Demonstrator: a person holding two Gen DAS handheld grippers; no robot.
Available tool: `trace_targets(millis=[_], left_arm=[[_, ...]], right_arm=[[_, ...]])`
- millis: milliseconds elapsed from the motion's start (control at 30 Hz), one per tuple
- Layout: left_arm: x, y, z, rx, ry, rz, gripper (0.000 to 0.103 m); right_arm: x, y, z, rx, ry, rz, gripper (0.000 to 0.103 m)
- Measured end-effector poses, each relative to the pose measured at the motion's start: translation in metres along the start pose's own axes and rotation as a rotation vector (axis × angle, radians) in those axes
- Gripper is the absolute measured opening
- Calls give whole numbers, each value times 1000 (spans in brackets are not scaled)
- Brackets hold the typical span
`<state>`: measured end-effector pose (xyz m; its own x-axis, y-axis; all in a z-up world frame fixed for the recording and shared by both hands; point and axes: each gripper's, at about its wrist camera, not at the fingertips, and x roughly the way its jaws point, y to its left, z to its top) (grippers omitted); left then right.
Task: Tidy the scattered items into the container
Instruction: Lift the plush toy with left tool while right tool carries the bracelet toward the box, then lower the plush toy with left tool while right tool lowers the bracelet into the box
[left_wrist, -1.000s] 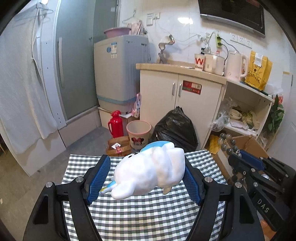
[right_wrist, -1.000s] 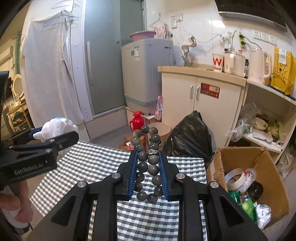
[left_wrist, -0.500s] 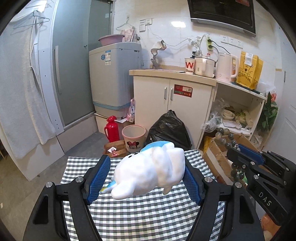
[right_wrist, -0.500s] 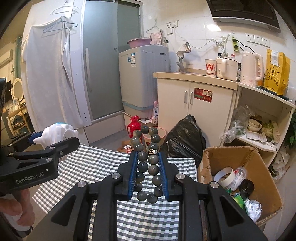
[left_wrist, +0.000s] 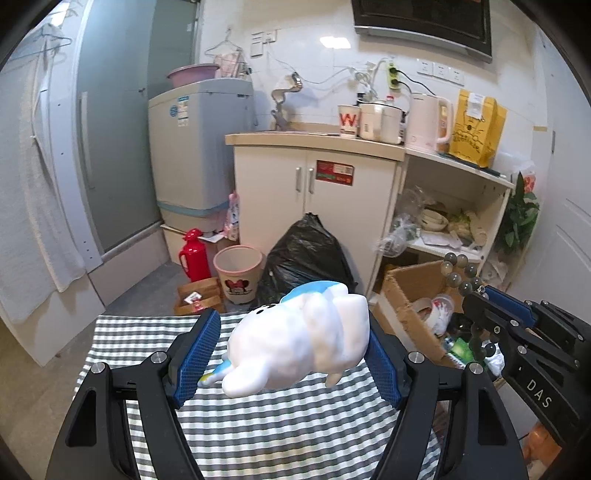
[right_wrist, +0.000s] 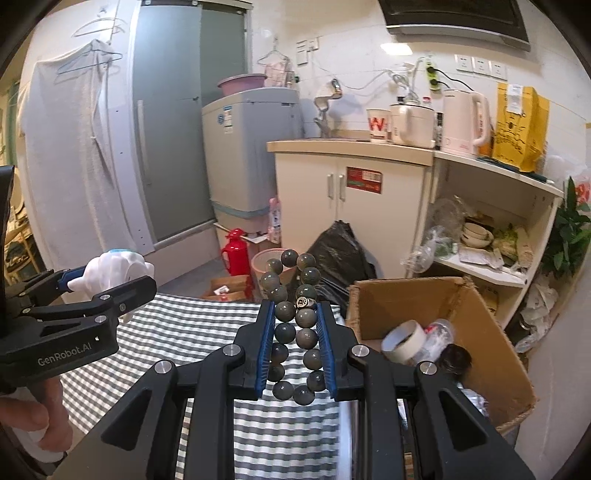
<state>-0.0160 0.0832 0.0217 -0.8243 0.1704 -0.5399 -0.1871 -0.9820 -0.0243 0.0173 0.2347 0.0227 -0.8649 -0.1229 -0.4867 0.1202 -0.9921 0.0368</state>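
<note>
Two grippers are in our hands, and each has something clamped between its blue pads. Our left gripper (left_wrist: 291, 354) is closed around a white plush toy (left_wrist: 303, 339) with a light-blue patch on top, held in the air above the checked tablecloth (left_wrist: 280, 435) near its far edge; from the right wrist view the same toy (right_wrist: 114, 267) sticks out past the black fingers at the left. Our right gripper (right_wrist: 295, 332) is pressed shut on a bracelet of dark round beads (right_wrist: 295, 317), the loop squeezed into two columns between the pads, with its upper end standing free above the fingertips and its lower beads hanging below them. In the left wrist view this bracelet (left_wrist: 461, 277) appears over the open cardboard box (left_wrist: 406, 317), which sits just beyond the cloth's right edge. That box (right_wrist: 491, 343) already holds a roll of tape (right_wrist: 402, 339), a dark lidded jar (right_wrist: 456, 360) and some crumpled wrappers. Behind the cloth's far edge stand a black rubbish bag (right_wrist: 340, 254), a pink bin (left_wrist: 240, 273) and a red thermos (left_wrist: 192, 258). A bare thumb (right_wrist: 26, 417) shows under the left gripper's handle.
</note>
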Motion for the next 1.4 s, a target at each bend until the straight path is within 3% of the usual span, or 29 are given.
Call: trace_targets(millis=[733,1400], left_arm=[[51,-119,17,108,46,-204,77],[112,-191,12,184,134,-300,77]], right_arm=[[-13,-117,-11,101,52,-210,23],[24,-179,-33,150,166,-247,23]])
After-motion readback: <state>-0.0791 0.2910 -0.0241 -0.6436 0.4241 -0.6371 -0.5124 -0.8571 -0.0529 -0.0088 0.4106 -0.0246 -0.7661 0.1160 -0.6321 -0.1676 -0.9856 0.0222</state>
